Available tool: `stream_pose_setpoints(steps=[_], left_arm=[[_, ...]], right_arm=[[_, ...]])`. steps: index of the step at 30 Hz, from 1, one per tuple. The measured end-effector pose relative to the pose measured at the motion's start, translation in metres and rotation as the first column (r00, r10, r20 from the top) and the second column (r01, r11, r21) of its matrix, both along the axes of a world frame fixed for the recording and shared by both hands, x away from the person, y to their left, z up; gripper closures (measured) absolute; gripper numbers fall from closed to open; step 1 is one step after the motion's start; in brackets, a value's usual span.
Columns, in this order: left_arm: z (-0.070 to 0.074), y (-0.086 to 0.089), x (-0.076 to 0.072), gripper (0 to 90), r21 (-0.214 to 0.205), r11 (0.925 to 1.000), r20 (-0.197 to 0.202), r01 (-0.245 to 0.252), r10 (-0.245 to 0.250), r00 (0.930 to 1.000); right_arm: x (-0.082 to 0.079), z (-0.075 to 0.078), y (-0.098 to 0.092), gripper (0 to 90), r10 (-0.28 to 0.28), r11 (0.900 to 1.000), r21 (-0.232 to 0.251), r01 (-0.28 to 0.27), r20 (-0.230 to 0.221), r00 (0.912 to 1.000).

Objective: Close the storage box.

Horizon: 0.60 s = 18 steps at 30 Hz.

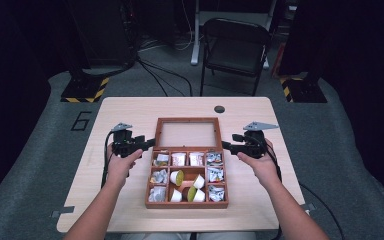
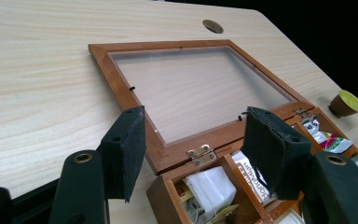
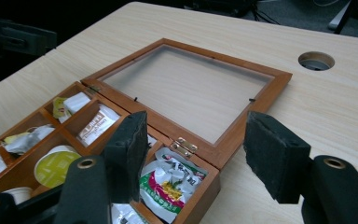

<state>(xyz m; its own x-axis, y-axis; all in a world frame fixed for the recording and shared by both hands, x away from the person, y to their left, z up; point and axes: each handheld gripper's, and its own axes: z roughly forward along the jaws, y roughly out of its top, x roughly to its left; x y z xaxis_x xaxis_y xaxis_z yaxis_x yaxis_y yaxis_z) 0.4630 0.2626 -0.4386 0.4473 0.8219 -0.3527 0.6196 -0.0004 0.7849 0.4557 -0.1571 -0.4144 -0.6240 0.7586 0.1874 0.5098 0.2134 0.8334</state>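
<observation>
- High view: the wooden box (image 1: pixel 186 200) sits mid-worktop (image 1: pixel 130 107), its glass lid (image 1: pixel 186 134) thrown flat open on the far side. Left claw (image 1: pixel 149 144) hovers at the box's far-left corner, right claw (image 1: pixel 227 146) at the far-right, both by the hinge line.
- Left gripper view: jaws apart, nothing between them, straddling the hinge (image 2: pixel 201 153) and the near lid frame. A capsule (image 2: pixel 347 103) lies on the worktop to the far right.
- Right gripper view: jaws apart and empty over the packets (image 3: pixel 170 184) in the corner compartment. I'd say the lid is the job here: take the frame rails evenly on both sides, lift together, and keep the pads off the glass.
</observation>
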Motion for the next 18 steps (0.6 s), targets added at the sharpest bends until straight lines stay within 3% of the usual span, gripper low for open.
stream_pose_setpoints(steps=[8,14,18], left_arm=[[-0.008,-0.001,0.011,39.3,-0.004,1.0000,-0.005,0.001,-0.001,1.0000],[-0.016,-0.001,0.020,39.5,0.002,0.9999,-0.025,0.017,-0.017,0.9995],[-0.022,-0.002,0.024,39.3,-0.006,1.0000,-0.046,0.003,-0.003,0.9990]], right_arm=[[0.013,-0.012,0.006,40.6,-0.001,1.0000,0.005,0.001,-0.026,0.9997],[0.021,-0.020,0.014,40.6,-0.002,1.0000,-0.007,0.002,-0.046,0.9989],[0.026,-0.026,0.017,40.6,-0.004,1.0000,-0.007,0.004,-0.061,0.9981]])
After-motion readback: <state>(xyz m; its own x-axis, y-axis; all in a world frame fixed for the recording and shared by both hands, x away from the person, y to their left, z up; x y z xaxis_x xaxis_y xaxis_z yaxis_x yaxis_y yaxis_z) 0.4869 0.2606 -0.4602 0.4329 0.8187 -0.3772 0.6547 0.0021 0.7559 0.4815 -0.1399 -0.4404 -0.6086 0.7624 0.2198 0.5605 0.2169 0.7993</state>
